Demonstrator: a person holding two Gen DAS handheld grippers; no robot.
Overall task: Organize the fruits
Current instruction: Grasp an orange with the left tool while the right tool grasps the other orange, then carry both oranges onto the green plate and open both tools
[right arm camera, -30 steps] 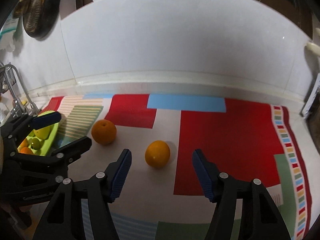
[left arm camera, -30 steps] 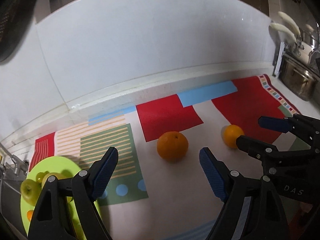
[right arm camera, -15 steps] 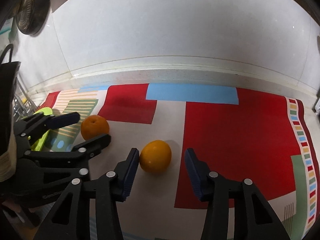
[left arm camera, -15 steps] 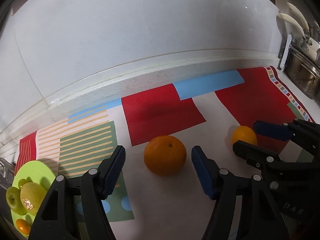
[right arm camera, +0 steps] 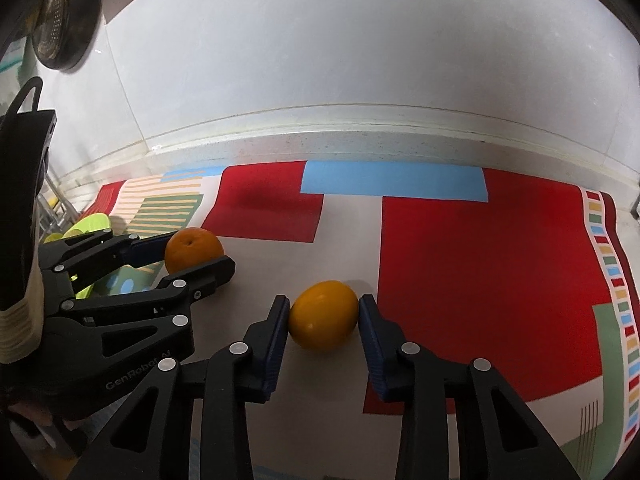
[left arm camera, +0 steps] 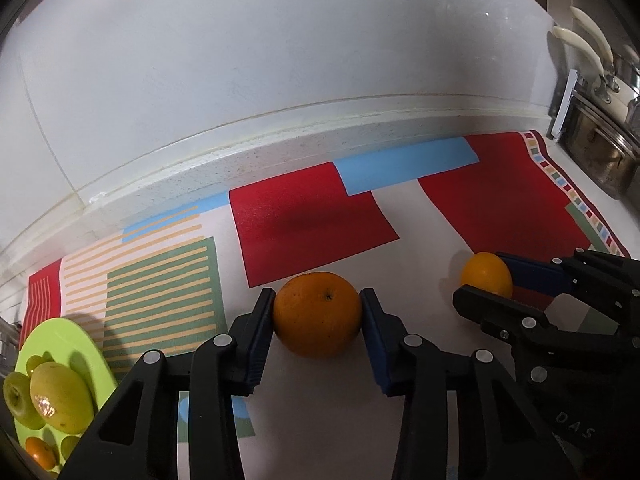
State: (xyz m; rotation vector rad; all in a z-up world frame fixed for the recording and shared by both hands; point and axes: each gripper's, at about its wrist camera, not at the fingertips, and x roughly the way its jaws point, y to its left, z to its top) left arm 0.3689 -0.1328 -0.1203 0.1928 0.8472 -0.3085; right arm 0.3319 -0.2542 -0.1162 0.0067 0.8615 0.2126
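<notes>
A big mat with red, blue and green patches lies on the counter by a white wall. A green plate at the mat's left end holds some fruit. The left gripper is closing, and its pads touch both sides of the big orange. The right gripper is closing too, pinching the small orange. Both oranges sit on the mat.
</notes>
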